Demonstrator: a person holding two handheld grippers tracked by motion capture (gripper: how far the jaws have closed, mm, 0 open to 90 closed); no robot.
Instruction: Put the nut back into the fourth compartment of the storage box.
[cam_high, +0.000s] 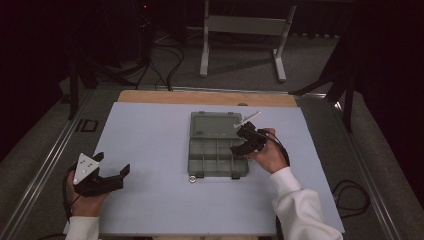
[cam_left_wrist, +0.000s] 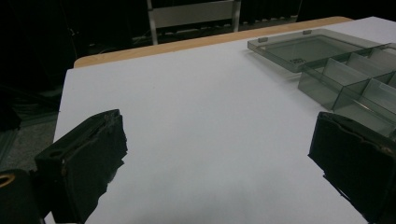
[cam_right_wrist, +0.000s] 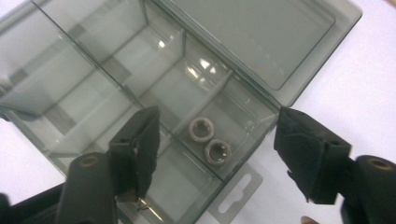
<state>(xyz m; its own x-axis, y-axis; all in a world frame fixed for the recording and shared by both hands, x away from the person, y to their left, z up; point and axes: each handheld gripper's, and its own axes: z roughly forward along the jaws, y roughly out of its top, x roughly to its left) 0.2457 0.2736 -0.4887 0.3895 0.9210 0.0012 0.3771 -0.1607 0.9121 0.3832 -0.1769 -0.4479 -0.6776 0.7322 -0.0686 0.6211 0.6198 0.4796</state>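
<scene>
A clear grey compartment box (cam_high: 212, 159) lies open in the middle of the white table, its lid (cam_high: 215, 125) folded flat on the far side. My right gripper (cam_high: 246, 141) hovers over the box's right edge, jaws open and empty. Below them, in the right gripper view, two small metal rings (cam_right_wrist: 201, 129) (cam_right_wrist: 217, 151) lie side by side in one compartment of the box (cam_right_wrist: 116, 60). A third small ring (cam_high: 192, 178) rests on the table just in front of the box. My left gripper (cam_high: 111, 169) sits open at the near left, with nothing between its jaws (cam_left_wrist: 219, 126).
The white sheet (cam_high: 150, 200) covers the table, and a wooden strip (cam_high: 205, 97) shows along the far edge. Beyond it stands a grey metal frame (cam_high: 245, 30) on the floor, with cables (cam_high: 165, 65) nearby. In the left gripper view the box (cam_left_wrist: 345, 70) lies to the right.
</scene>
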